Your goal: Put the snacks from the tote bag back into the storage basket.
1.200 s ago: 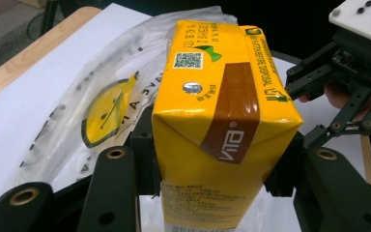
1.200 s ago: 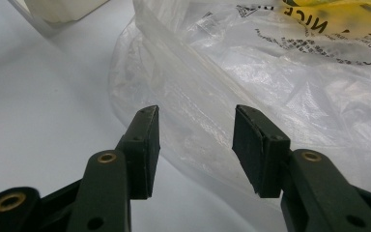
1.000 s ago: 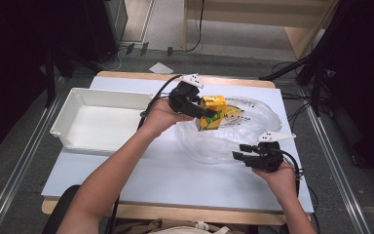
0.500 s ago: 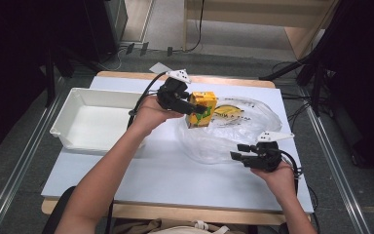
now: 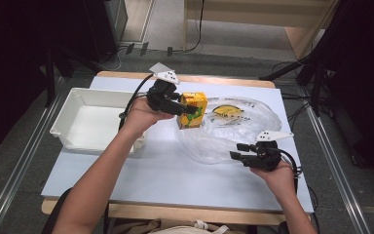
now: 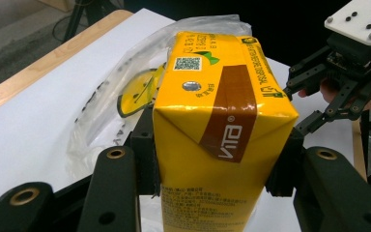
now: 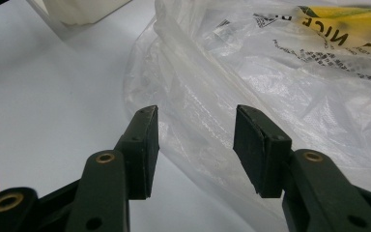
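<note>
Right gripper nearest, jaws apart and empty at the bag's near edge; beyond, left gripper clamped on the upright carton, just clear of the bag, tray leftward.

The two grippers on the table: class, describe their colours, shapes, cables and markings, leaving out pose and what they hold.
Both the left gripper and the right gripper are black linkage tools with two flat, rectangular jaws. Brass-coloured rivets mark the jaw arms in the gripper views. Each carries a pale three-cornered plate on top, dotted with dark screw heads, and a black cable trails from each. The person's forearms are bare, with no sleeves showing.
</note>
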### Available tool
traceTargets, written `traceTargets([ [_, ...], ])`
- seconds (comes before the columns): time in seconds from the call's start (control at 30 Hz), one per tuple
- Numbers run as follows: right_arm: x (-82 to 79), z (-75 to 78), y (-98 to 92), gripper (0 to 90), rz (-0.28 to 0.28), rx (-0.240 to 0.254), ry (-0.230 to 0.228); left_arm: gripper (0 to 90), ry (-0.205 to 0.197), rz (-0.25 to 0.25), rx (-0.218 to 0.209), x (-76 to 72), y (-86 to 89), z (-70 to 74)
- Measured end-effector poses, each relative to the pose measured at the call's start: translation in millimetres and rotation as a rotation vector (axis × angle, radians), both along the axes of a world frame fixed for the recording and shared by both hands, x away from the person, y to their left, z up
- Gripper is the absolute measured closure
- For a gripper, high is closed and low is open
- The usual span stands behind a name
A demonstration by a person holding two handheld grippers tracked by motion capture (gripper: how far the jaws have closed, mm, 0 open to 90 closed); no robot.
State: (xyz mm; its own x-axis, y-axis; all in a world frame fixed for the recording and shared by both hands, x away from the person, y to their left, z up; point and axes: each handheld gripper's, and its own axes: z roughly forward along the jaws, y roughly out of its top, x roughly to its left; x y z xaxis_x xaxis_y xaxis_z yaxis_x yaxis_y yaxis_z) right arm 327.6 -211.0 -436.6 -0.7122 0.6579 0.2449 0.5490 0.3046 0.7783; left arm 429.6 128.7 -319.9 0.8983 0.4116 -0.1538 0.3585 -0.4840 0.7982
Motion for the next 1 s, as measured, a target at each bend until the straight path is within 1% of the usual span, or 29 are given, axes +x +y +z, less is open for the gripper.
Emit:
traceTargets([
  [0.2, 0.5, 1.3, 2.6, 52.7, 0.014, 0.002, -0.010, 52.8, 0.005, 0.031, -0.006, -0.3, 13.8, -1.5],
  [0.4, 1.6, 2.4, 3.6, 52.7, 0.022, 0.004, -0.017, 52.8, -0.008, 0.066, 0.008, -0.3, 25.9, -1.8],
  [0.47, 1.8, 2.8, 3.9, 52.7, 0.023, 0.001, -0.015, 52.8, -0.001, 0.078, 0.000, 0.9, 30.6, -1.7],
  [0.57, 2.3, 3.1, 4.7, 52.7, 0.024, 0.002, -0.013, 52.8, -0.003, 0.096, -0.008, 2.0, 37.2, -1.3],
  [0.8, 4.6, 2.9, 6.8, 52.7, 0.038, -0.003, -0.013, 52.7, -0.002, 0.123, 0.003, 4.0, 50.5, -1.3],
  [1.0, 5.4, 3.3, 7.3, 52.7, 0.037, -0.001, -0.012, 52.8, 0.008, 0.145, 0.003, 5.5, 60.0, -1.5],
])
